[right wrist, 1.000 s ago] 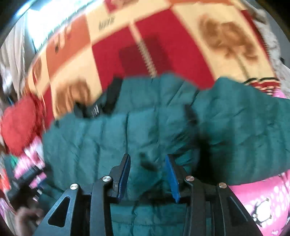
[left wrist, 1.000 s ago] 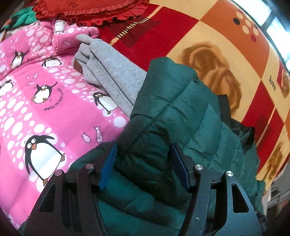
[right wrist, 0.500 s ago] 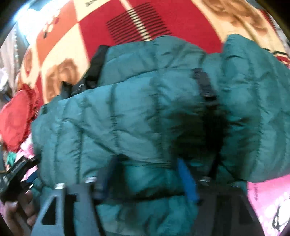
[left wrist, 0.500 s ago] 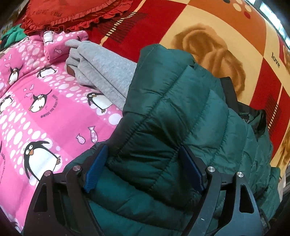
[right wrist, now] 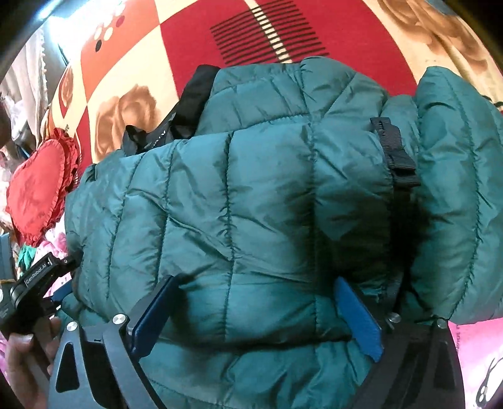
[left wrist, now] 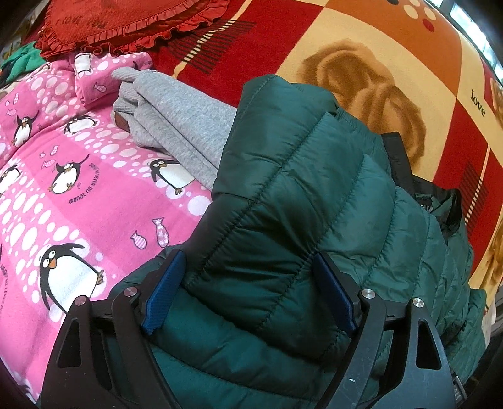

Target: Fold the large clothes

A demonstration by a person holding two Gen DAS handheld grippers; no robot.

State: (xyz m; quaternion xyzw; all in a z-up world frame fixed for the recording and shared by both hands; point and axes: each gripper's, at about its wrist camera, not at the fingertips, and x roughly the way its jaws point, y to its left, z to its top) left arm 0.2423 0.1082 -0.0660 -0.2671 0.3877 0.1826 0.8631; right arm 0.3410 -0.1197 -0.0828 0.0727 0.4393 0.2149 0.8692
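A dark green quilted puffer jacket [left wrist: 314,195] lies folded in a thick bundle on the bed; it fills the right wrist view [right wrist: 251,195]. My left gripper [left wrist: 248,292] is open wide, its blue pads on either side of a folded edge of the jacket. My right gripper [right wrist: 254,317] is also open wide, with a puffy fold of the jacket between its blue pads. The left gripper's body and a hand show at the left edge of the right wrist view [right wrist: 34,283]. The fingertips of both grippers are partly buried in the fabric.
A folded grey garment [left wrist: 176,119] lies just beyond the jacket on a pink penguin-print blanket [left wrist: 63,188]. A red heart-shaped frilled cushion [left wrist: 125,25] sits at the back. The bed cover [left wrist: 361,47] is red, cream and orange with rose prints.
Both grippers have opened wider and moved closer onto the jacket. The jacket's fold has come down over the bundle, which now fills the right wrist view.
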